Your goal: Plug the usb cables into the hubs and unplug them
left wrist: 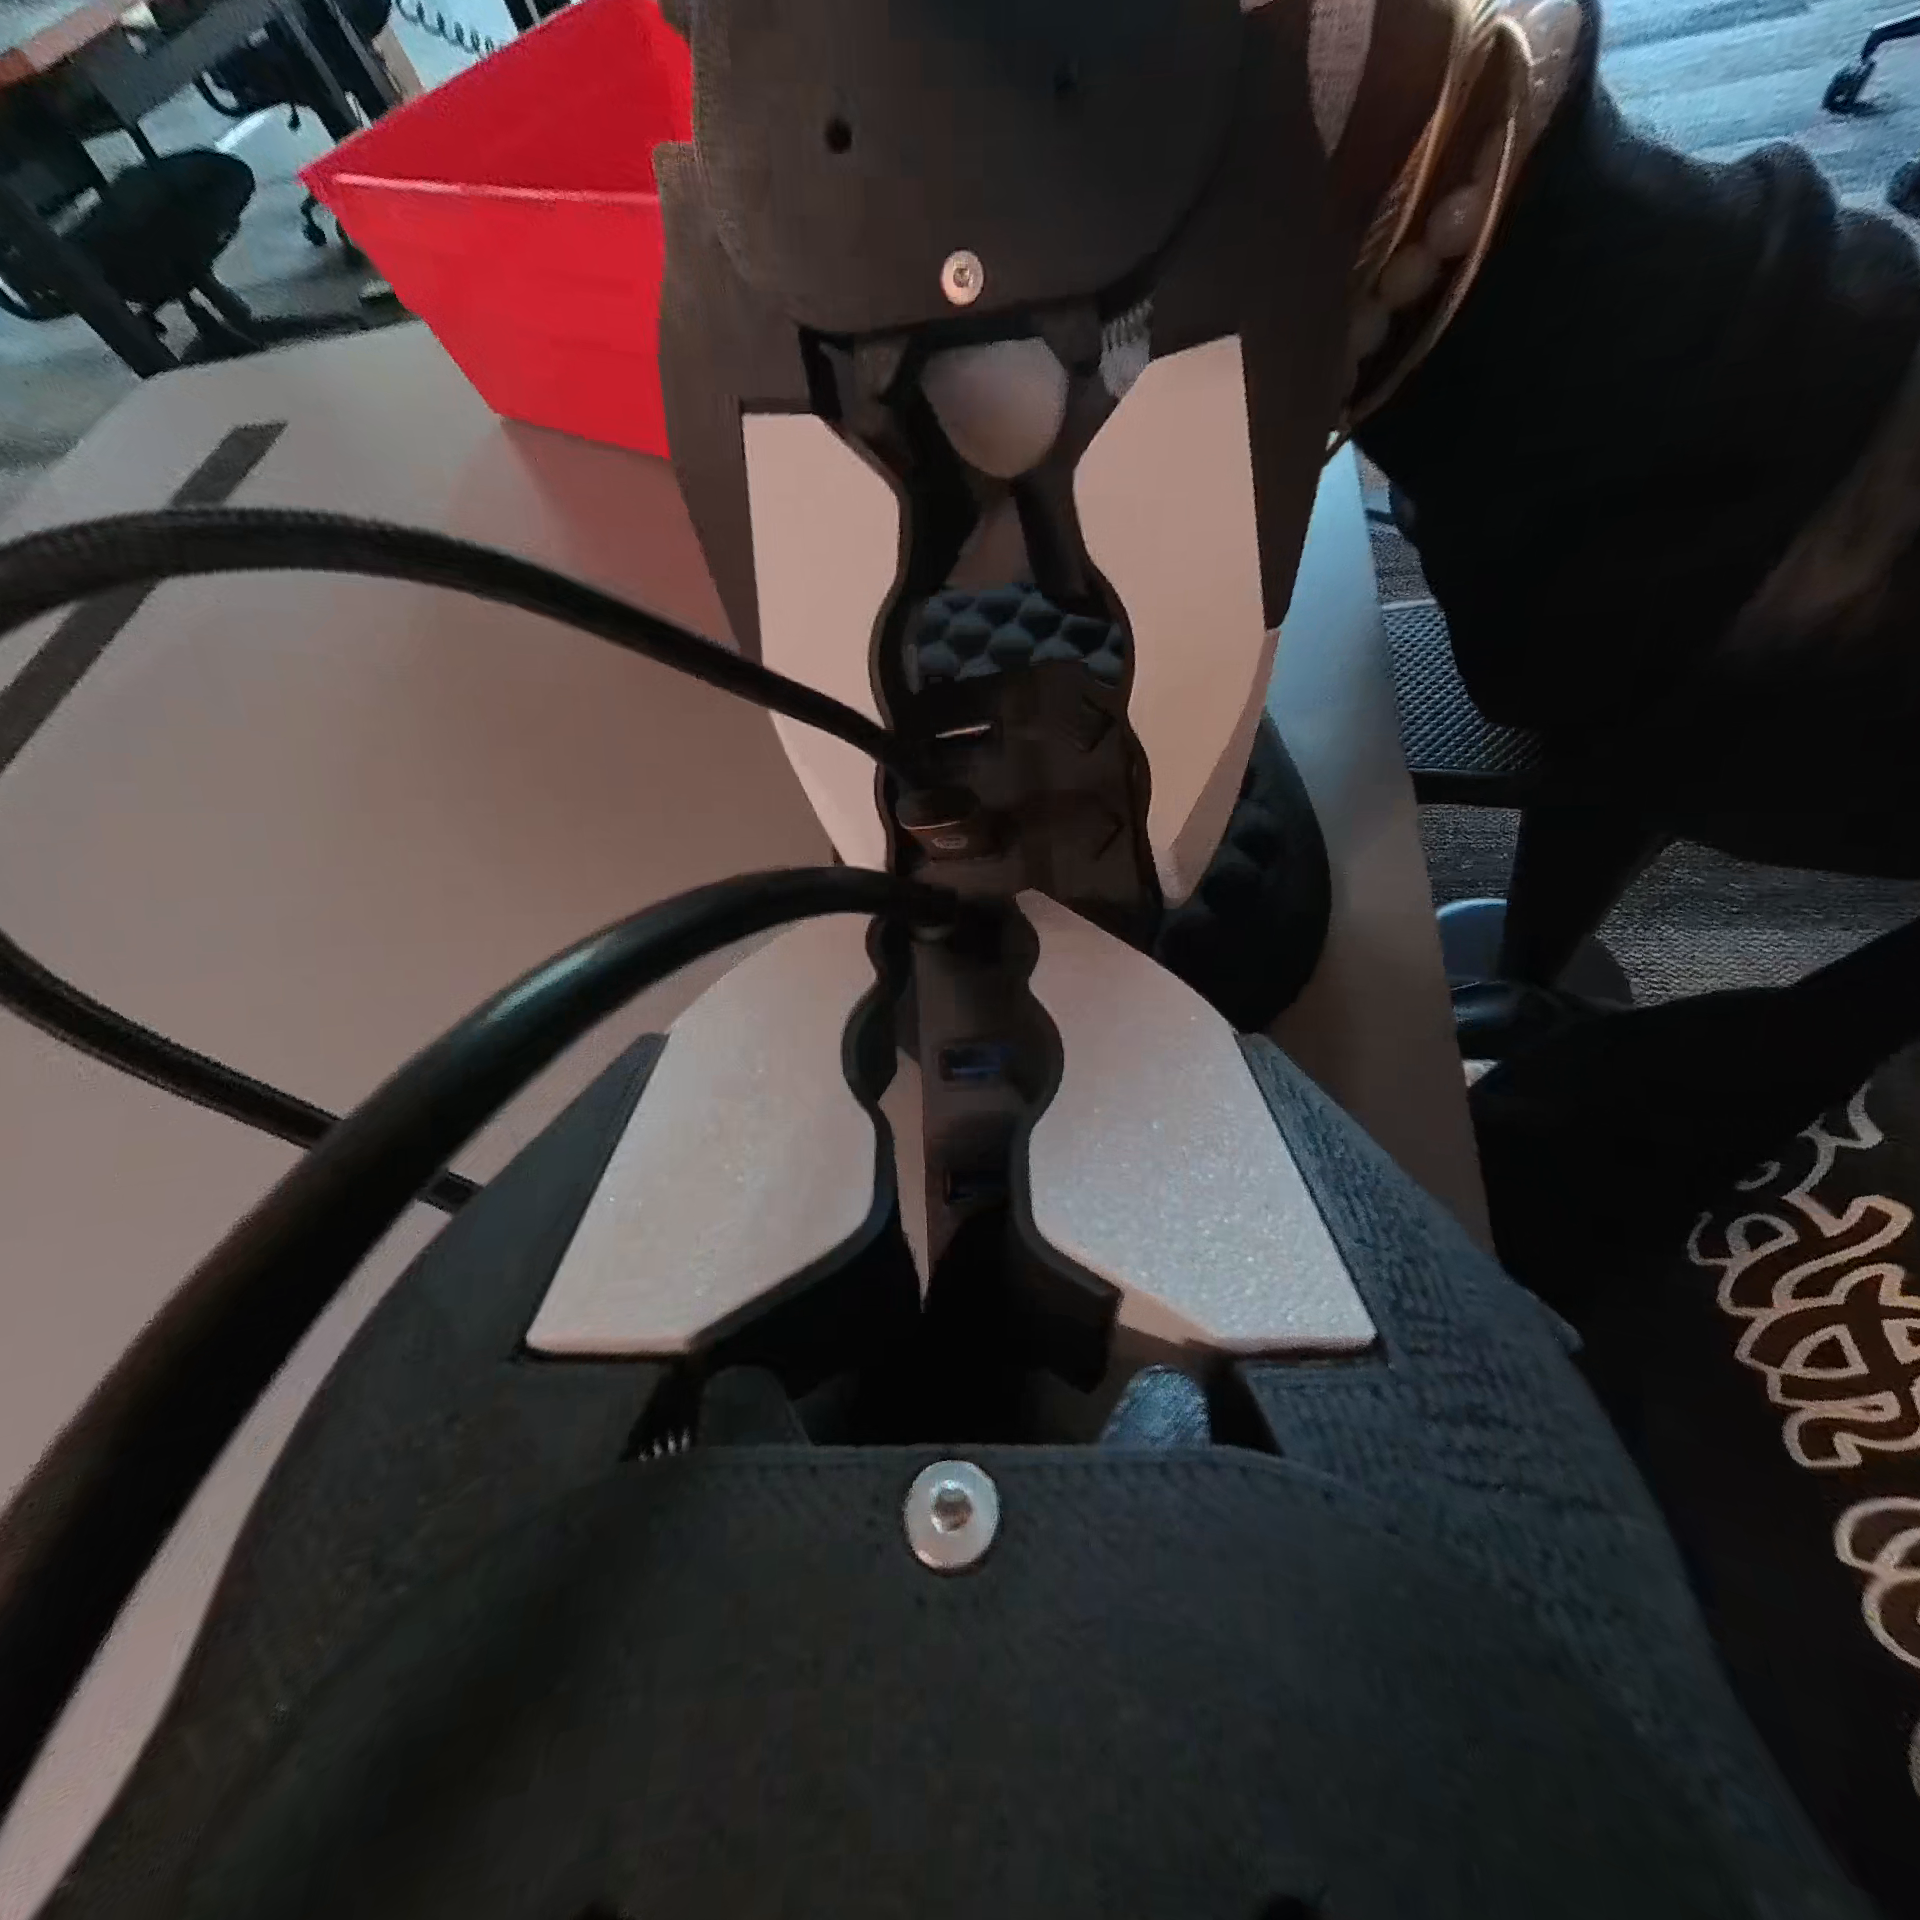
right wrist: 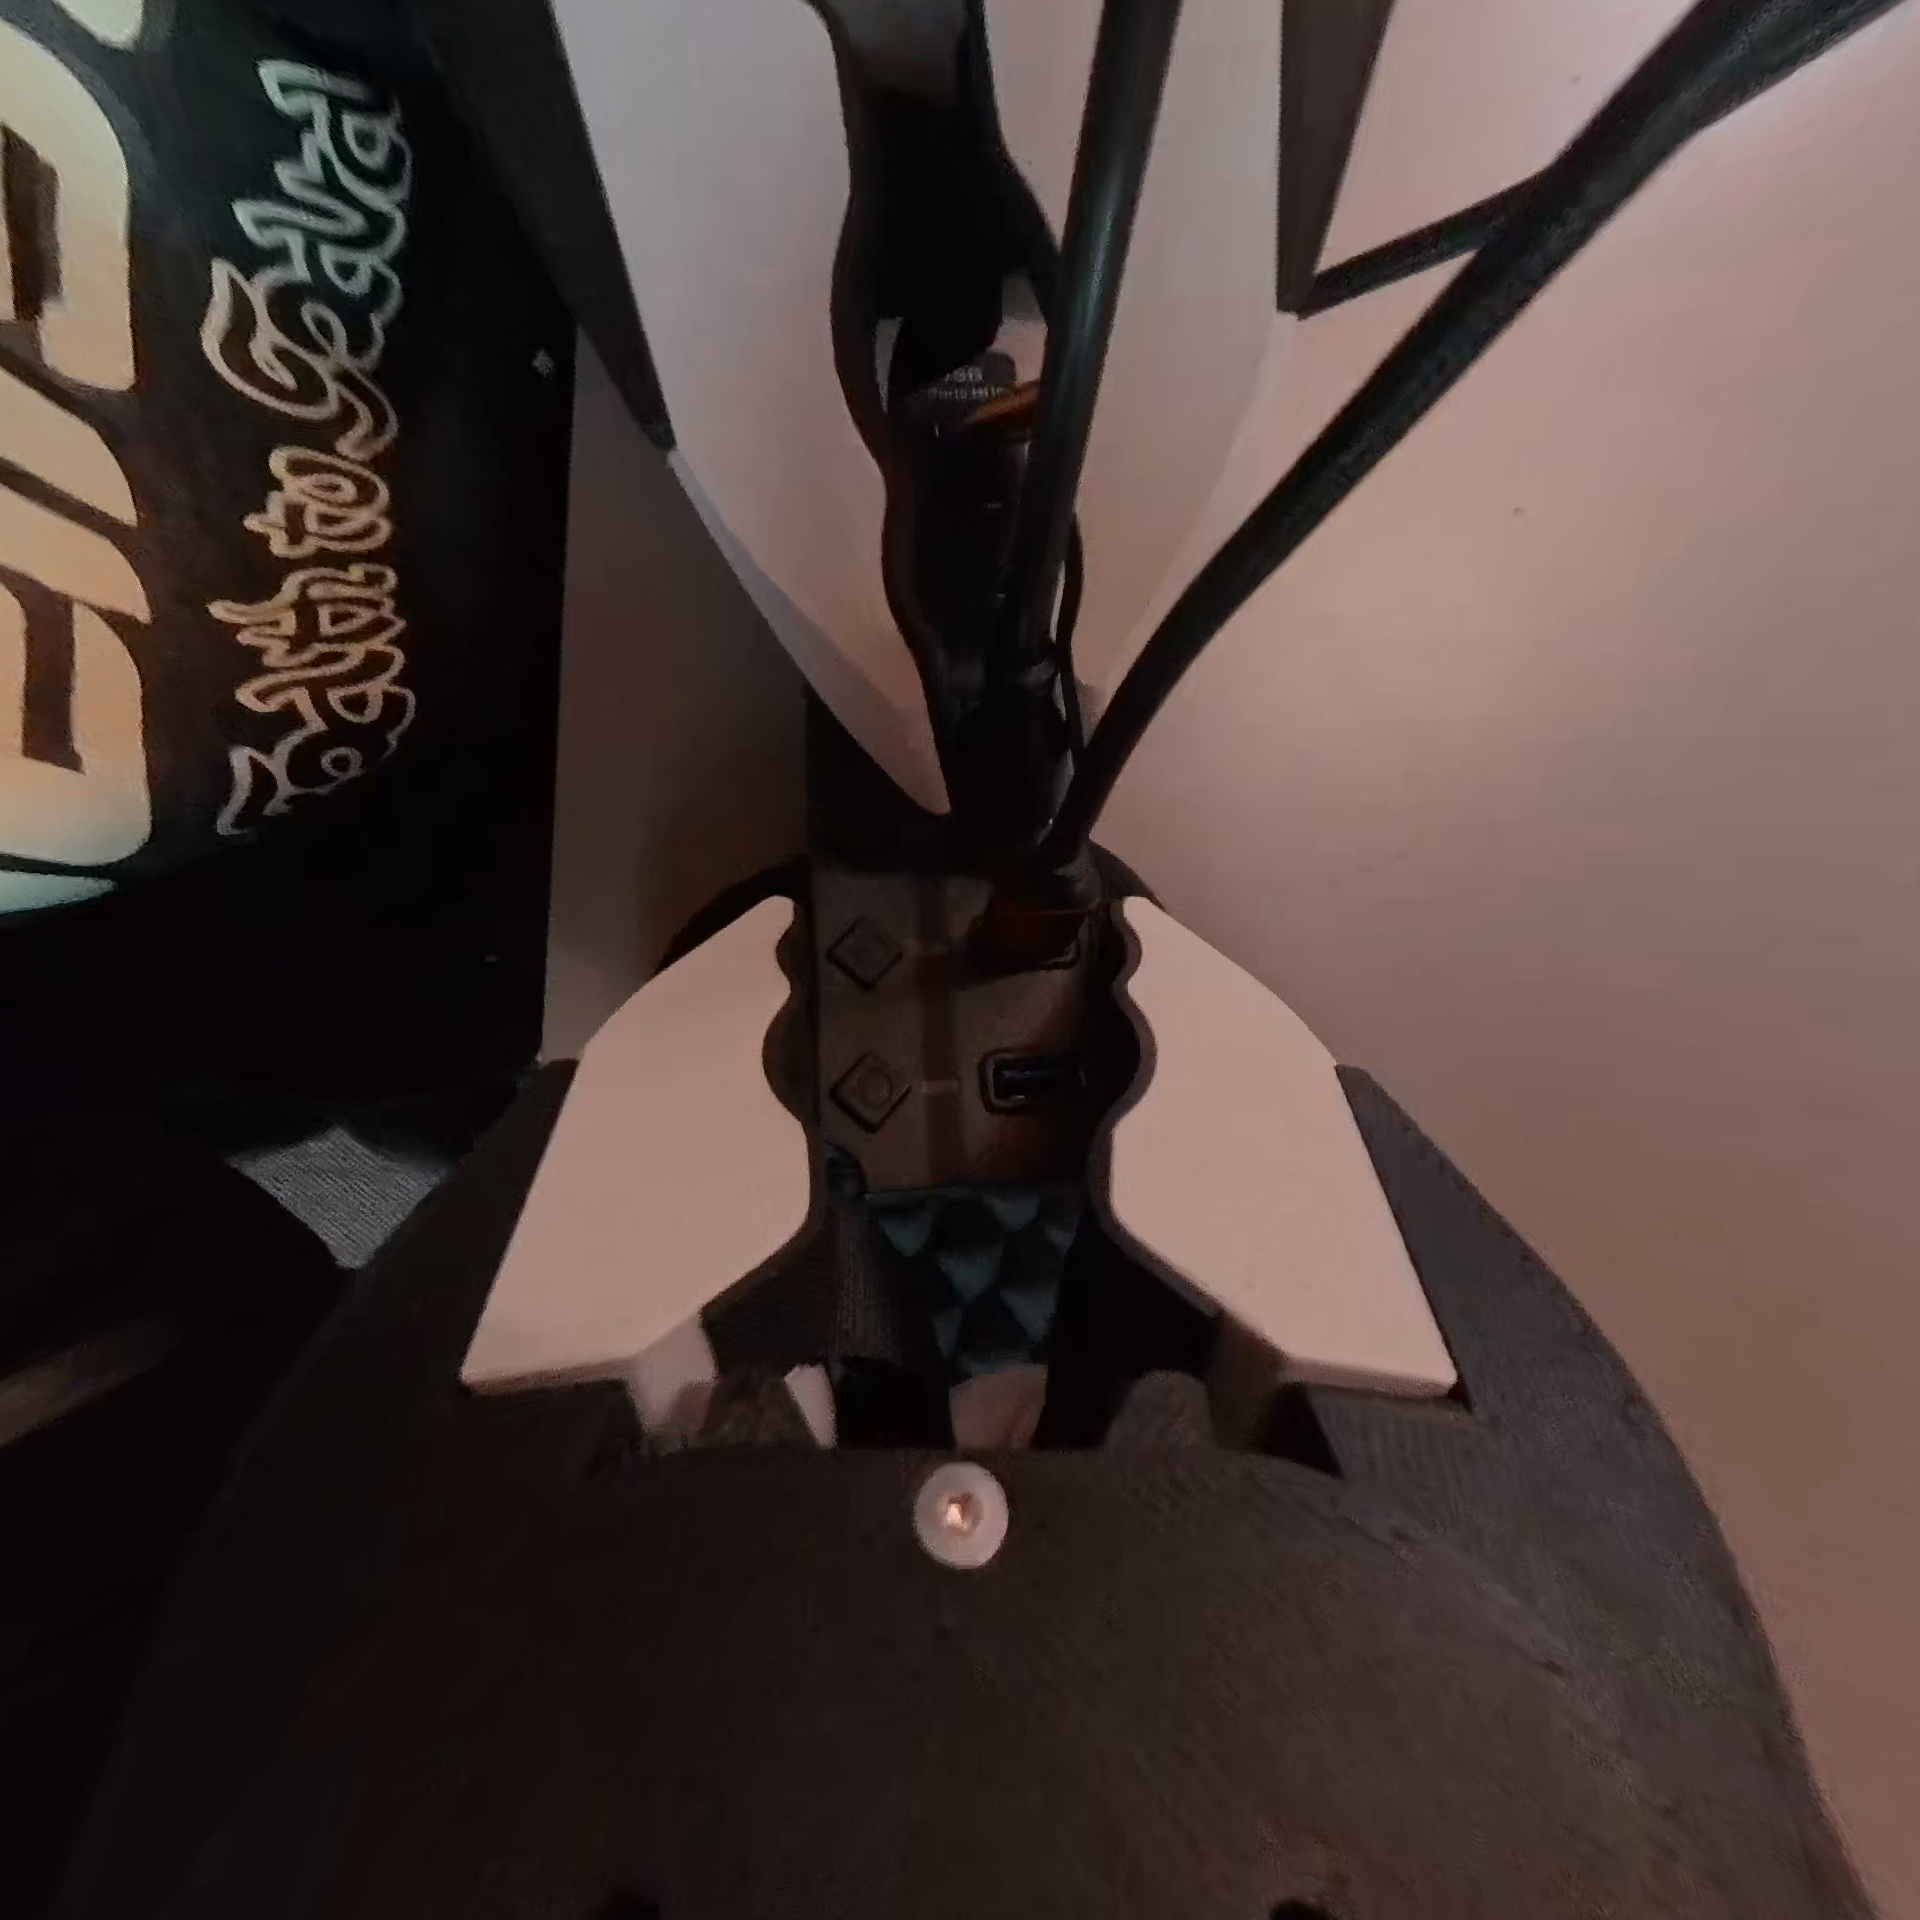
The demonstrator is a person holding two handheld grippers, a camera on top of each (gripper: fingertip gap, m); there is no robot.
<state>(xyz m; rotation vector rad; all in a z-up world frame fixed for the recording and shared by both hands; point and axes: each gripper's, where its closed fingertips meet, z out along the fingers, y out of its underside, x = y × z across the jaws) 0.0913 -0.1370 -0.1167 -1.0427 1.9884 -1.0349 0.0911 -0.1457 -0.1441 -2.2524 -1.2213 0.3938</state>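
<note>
My left gripper (left wrist: 956,935) is shut on a slim black hub (left wrist: 961,1101) with blue USB ports. My right gripper (right wrist: 961,914) is shut on a second hub (right wrist: 935,1039) that has diamond-shaped buttons beside its ports. The two grippers face each other tip to tip, so the hubs meet end to end. A braided black cable (left wrist: 416,551) runs to a plug (right wrist: 1029,925) sitting in the far port of the button hub (left wrist: 1049,790). A smooth black cable (left wrist: 416,1091) enters the far end of the slim hub. Both cables also show in the right wrist view (right wrist: 1455,343).
A pale table (left wrist: 364,831) lies below. A red bin (left wrist: 520,239) stands at its far edge. A person in a black printed garment (left wrist: 1766,1351) is close on the right. Office chairs (left wrist: 156,239) stand beyond the table. Left and right tips are no more than a few centimetres apart.
</note>
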